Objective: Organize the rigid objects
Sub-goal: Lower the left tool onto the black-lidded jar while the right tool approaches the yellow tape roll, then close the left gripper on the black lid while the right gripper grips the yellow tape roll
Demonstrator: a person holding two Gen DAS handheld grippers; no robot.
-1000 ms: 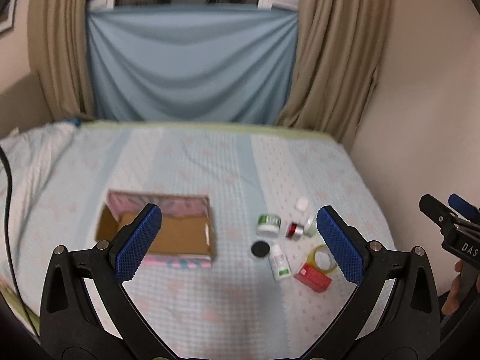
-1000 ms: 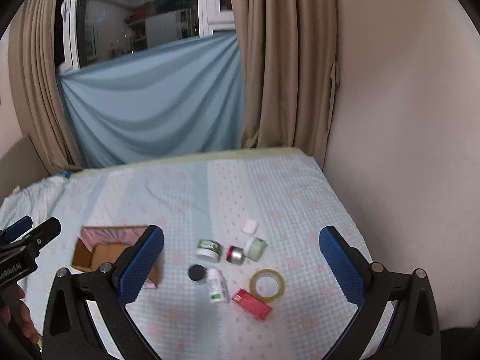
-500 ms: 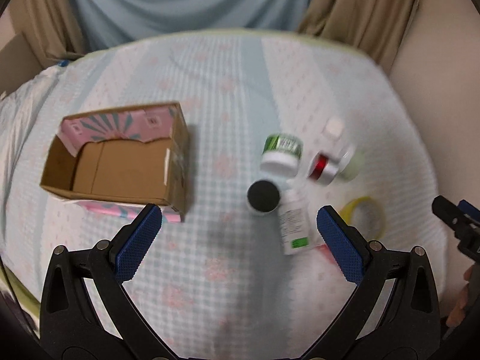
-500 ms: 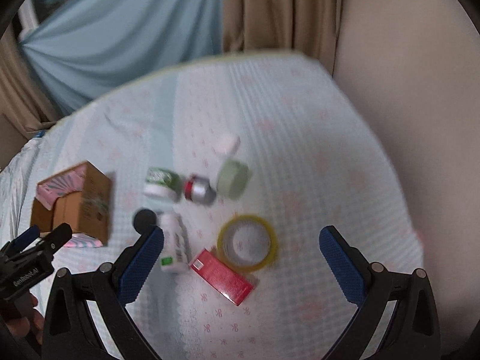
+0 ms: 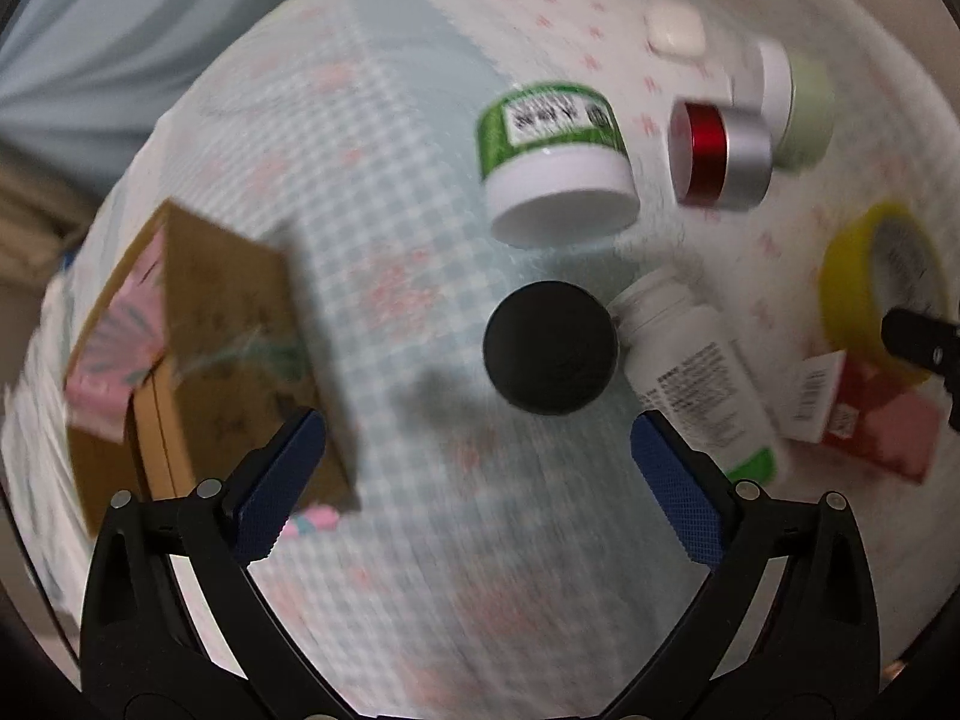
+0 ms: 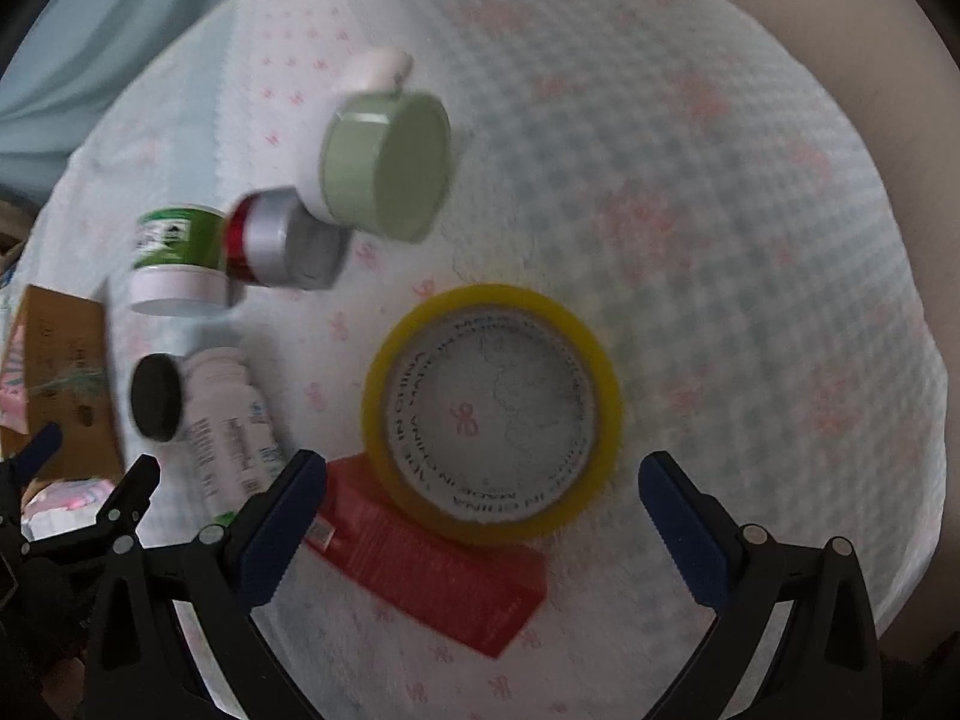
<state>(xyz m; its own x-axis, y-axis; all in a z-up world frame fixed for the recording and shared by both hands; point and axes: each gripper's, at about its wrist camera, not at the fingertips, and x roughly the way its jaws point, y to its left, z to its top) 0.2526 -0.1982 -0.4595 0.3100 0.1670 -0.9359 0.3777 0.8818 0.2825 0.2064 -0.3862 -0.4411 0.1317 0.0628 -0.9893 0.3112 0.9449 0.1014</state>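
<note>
Jars, a bottle, a tape roll and a red box lie in a loose cluster on a pale bedcover [image 5: 420, 138] printed with small pink marks, with a cardboard box [image 5: 204, 348] well apart from them at the left; from the left wrist view, the left gripper [image 5: 477, 468] hangs above the cover with its blue-padded jaws spread wide and nothing between them; just ahead of it sits a black cap [image 5: 550, 348], touching the neck of a white bottle [image 5: 696, 372] that lies on its side; beyond the cap a green jar [image 5: 552, 156] with a white lid lies tipped over; beside it a red and silver jar [image 5: 717, 153] lies on its side, against a pale green jar [image 5: 798, 111]; a small white case [image 5: 678, 30] lies farther off; at the right edge the tape roll [image 5: 852, 276] rests partly on the red box [image 5: 870, 426], and a black tip of the other tool reaches in before it; the picture is blurred; from the right wrist view, the right gripper [image 6: 483, 504] is likewise wide open and empty, poised over the tape roll [image 6: 489, 414], which lies flat between the spread jaws as seen from here and overlaps the red box [image 6: 444, 576]; to the left lie the white bottle [image 6: 231, 426] and the black cap [image 6: 157, 397], then the green jar [image 6: 174, 258], the red and silver jar [image 6: 282, 240] and the pale green jar [image 6: 390, 165] with the white case [image 6: 375, 67] behind it; the cardboard box [image 6: 60, 384] shows at the far left, with the left gripper [image 6: 90, 480] in front of it.
</note>
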